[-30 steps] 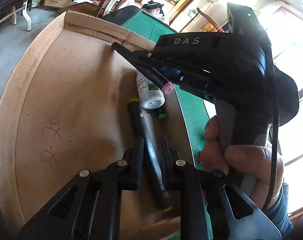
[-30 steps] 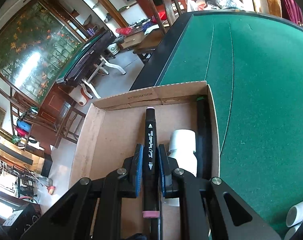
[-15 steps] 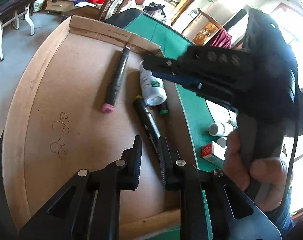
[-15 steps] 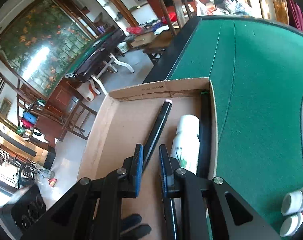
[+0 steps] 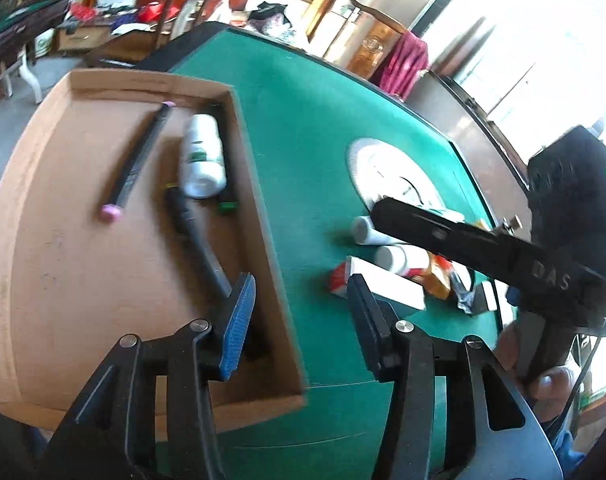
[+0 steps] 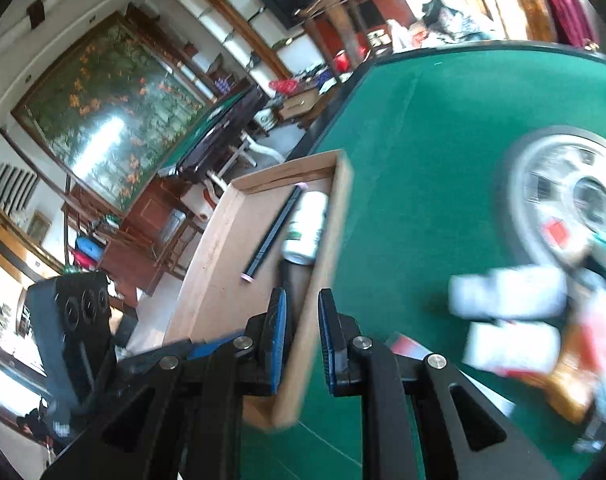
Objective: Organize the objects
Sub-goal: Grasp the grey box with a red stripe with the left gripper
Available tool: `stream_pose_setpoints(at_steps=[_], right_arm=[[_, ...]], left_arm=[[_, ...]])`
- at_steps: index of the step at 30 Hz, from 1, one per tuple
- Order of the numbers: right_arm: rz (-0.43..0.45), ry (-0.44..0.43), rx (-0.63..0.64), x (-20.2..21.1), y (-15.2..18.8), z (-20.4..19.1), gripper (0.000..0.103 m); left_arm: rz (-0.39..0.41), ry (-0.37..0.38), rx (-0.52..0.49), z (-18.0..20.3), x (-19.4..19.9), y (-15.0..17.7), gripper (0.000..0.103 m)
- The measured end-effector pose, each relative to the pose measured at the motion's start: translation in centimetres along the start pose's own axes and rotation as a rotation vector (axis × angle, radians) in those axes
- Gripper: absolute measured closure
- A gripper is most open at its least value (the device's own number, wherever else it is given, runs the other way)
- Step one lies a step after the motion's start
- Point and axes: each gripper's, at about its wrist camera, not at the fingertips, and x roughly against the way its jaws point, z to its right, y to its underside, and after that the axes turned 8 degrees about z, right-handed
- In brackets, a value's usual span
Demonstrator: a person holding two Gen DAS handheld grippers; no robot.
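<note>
Four items in tray: pink-capped marker [image 5: 137,162], white bottle [image 5: 203,156], yellow-tipped marker [image 5: 195,236], green-tipped marker [image 5: 227,184].
Tray: shallow cardboard tray [image 5: 55,264] on the green bench [image 5: 315,128], at its near-left edge; part of it overhangs the bench rim.
Pink-capped marker: lies free on the tray floor, slanted, pink end toward the camera, apart from the others.
White bottle: on its side with a green label, between the pink-capped marker and the tray's right wall; touching or just beside the green-tipped marker.
Green-tipped marker: along the right wall, mostly hidden behind the bottle.
Yellow-tipped marker: yellow end just below the bottle's base, body running down toward the left claw's blue pad.
Left claw [image 5: 299,320]: jaws have just been opening and stand apart; nothing between them; they straddle the tray's right wall in this view, above it.
Right claw [image 6: 303,336]: jaws close together, narrow gap, nothing held; seen over the tray's near-right corner. From the left wrist view it is a black body marked DAS, gripped by a hand [image 5: 543,364].
Loose pile on bench: white bottles [image 5: 383,236], a red-and-white box [image 5: 375,284] and orange packets [image 5: 437,280], right of the tray, beside a round white disc [image 5: 391,176]. Blurred in the right wrist view.
</note>
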Motion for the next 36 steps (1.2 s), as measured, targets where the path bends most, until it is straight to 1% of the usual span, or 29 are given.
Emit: stream_pose_setpoints(at_steps=[2, 4, 6, 7, 8, 9, 11, 13, 14, 16, 18, 20, 22, 27, 29, 31, 33, 34, 36], right_arm=[[0.026, 0.011, -0.024, 2.6, 0.4, 2.1, 0.087], [0.056, 0.029, -0.048, 5.3, 0.8, 4.3, 0.082], [0.1, 0.062, -0.066, 8.1, 1.6, 6.4, 0.066], [0.125, 0.075, -0.075, 9.4, 1.9, 7.3, 0.062], [0.151, 0.09, -0.084, 10.7, 2.3, 8.3, 0.053], [0.183, 0.11, -0.097, 12.0, 2.7, 9.4, 0.048], [0.241, 0.145, -0.116, 13.9, 3.0, 11.2, 0.048], [0.27, 0.2, -0.124, 15.0, 2.8, 12.9, 0.048], [0.277, 0.218, -0.152, 15.5, 2.6, 13.8, 0.048], [0.28, 0.205, -0.218, 16.2, 2.1, 16.0, 0.048], [0.295, 0.207, -0.283, 17.0, 2.0, 17.6, 0.048], [0.294, 0.212, -0.294, 17.2, 1.9, 17.9, 0.048], [0.306, 0.217, -0.306, 17.7, 2.0, 18.2, 0.048], [0.318, 0.205, -0.329, 18.5, 2.1, 19.0, 0.047], [0.324, 0.196, -0.346, 18.9, 2.2, 19.2, 0.047], [0.323, 0.196, -0.341, 18.8, 2.3, 19.3, 0.046], [0.323, 0.206, -0.338, 19.0, 2.5, 19.3, 0.046], [0.324, 0.209, -0.338, 19.1, 2.6, 19.3, 0.046], [0.324, 0.216, -0.34, 19.1, 2.7, 19.4, 0.046]], left_arm=[[-0.014, 0.002, -0.018, 1.4, -1.0, 0.0, 0.055], [-0.034, -0.003, -0.035, 2.9, -2.3, 0.1, 0.055], [-0.058, -0.009, -0.054, 4.0, -3.6, 0.2, 0.055], [-0.072, -0.014, -0.065, 4.6, -4.3, 0.4, 0.055], [-0.088, -0.021, -0.069, 5.0, -5.1, 0.5, 0.055], [-0.099, -0.027, -0.064, 5.3, -5.7, 0.6, 0.055], [-0.108, -0.028, -0.03, 5.3, -7.0, 0.2, 0.055], [-0.107, -0.045, -0.001, 5.4, -7.6, -0.1, 0.055], [-0.104, -0.059, 0.004, 5.5, -8.0, -0.3, 0.055], [-0.105, -0.095, 0.007, 5.8, -8.8, -0.6, 0.055], [-0.105, -0.139, -0.034, 6.4, -9.9, -0.8, 0.055], [-0.131, -0.166, -0.11, 7.4, -10.8, -0.5, 0.055], [-0.159, -0.147, -0.156, 8.1, -10.9, 0.3, 0.055], [-0.263, -0.067, -0.278, 8.7, -8.2, 4.8, 0.055], [-0.286, -0.034, -0.335, 9.0, -6.6, 6.9, 0.055], [-0.288, -0.013, -0.374, 9.1, -5.5, 8.1, 0.055], [-0.27, 0.001, -0.368, 8.7, -4.2, 8.9, 0.055], [-0.259, 0.008, -0.342, 8.2, -3.5, 8.9, 0.055], [-0.247, 0.012, -0.254, 6.9, -2.4, 8.8, 0.055]])
